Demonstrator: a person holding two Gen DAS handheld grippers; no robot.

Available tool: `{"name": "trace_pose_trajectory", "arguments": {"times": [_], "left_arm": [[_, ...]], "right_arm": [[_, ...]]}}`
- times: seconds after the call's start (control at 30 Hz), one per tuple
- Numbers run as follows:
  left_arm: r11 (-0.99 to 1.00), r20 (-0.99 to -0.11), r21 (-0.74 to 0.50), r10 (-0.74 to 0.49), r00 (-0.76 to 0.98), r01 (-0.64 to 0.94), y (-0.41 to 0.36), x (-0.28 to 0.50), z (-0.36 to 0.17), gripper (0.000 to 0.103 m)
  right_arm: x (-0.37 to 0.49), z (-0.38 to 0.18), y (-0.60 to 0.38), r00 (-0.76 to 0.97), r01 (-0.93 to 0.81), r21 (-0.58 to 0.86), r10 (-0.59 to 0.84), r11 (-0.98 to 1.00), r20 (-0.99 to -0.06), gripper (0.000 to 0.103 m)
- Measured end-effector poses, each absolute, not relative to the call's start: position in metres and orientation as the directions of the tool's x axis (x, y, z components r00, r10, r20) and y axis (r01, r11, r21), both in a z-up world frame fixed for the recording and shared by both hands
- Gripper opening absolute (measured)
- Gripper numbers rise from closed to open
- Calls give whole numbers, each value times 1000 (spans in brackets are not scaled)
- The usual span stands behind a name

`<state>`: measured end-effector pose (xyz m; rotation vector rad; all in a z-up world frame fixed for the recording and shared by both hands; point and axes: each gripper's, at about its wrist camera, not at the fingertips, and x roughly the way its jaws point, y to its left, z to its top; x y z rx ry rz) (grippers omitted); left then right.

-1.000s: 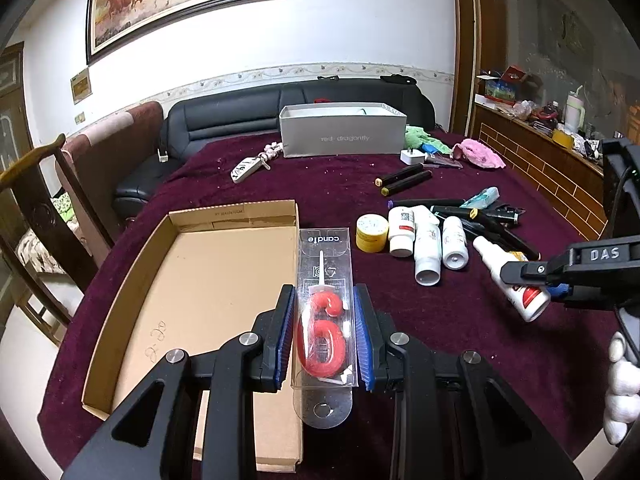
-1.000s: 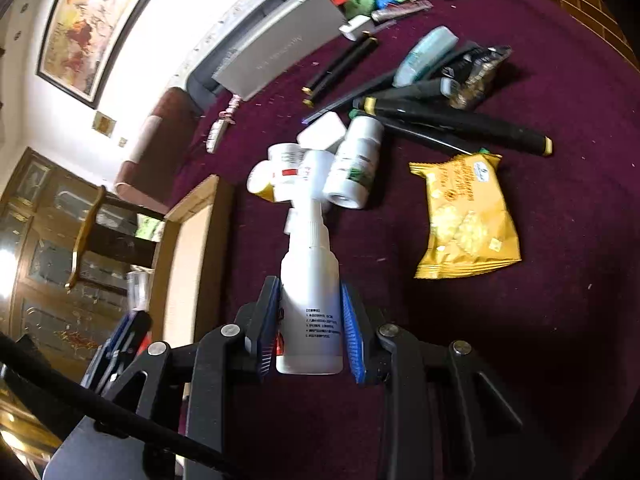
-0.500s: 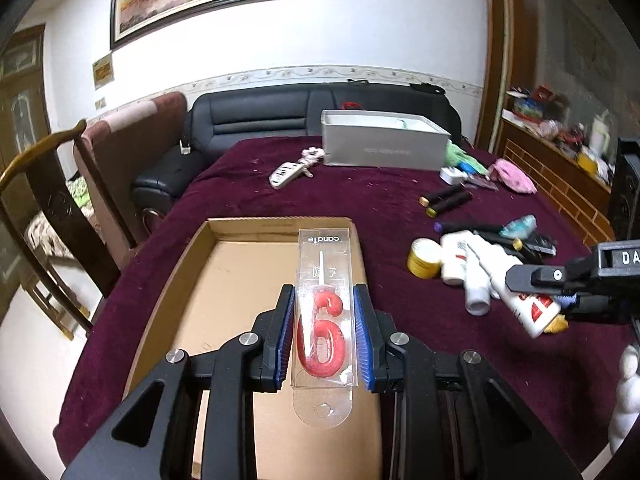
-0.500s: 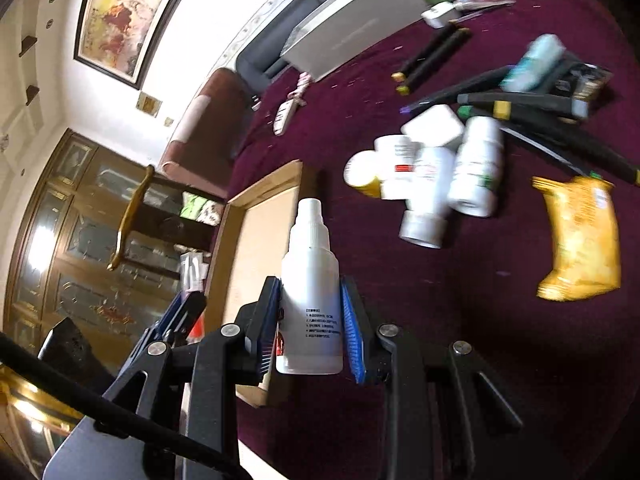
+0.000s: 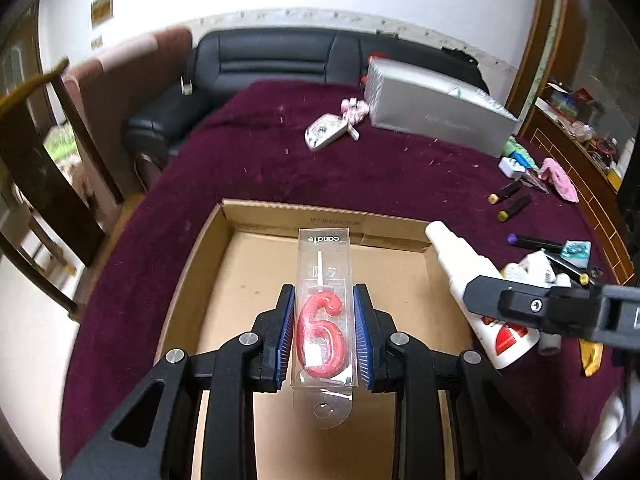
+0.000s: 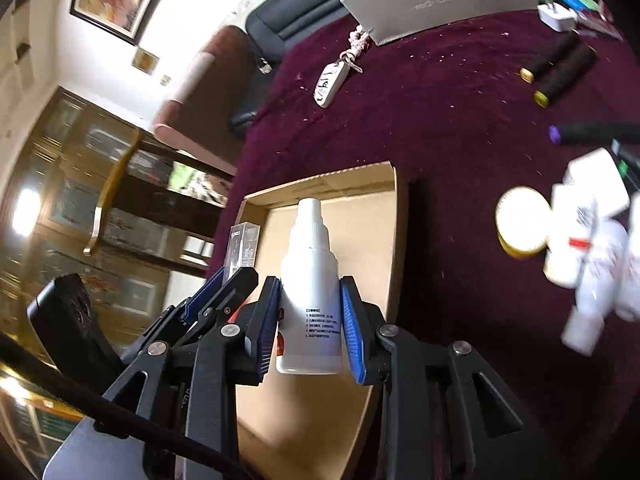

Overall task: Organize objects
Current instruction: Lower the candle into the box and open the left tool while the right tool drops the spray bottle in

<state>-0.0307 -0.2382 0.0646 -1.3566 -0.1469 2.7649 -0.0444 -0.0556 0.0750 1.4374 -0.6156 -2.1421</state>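
Cardboard tray (image 5: 256,280) sits empty — my left gripper (image 5: 323,330) grasps the candle pack (image 5: 322,320), my right gripper (image 6: 309,326) the white bottle (image 6: 310,280), both over it; the clutter (image 6: 576,240) on the right remains unsorted.

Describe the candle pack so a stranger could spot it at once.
Find the shallow cardboard tray on the maroon tablecloth. Above it, the left gripper holds a clear plastic pack between its jaws. It alone contains a red number-shaped candle; the right gripper's item is a white bottle.
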Motion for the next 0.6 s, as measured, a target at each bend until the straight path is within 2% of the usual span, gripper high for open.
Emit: {"name": "trace_pose_trajectory", "arguments": {"times": [0.17,0.33,0.4,0.6], "left_arm": [[-986,-826,-166,127,-550,20,-242,-61,35,24],[-980,-822,-199,163,-545,7,-236,-70,26,24],[-978,-821,-208,172,-545,6,-234,-73,23,24],[-931,-796,-365,301,-525,19,-238,-80,16,26]], "right_arm": [[-63,62,-69,-349,140,510,-524,-849,-777,28],[-74,49,-74,-361,129,443,-458,-887,-813,28],[-77,45,-72,-363,115,448,-457,-887,-812,28],[-79,44,-60,-376,71,480,-469,-874,-799,30]]}}
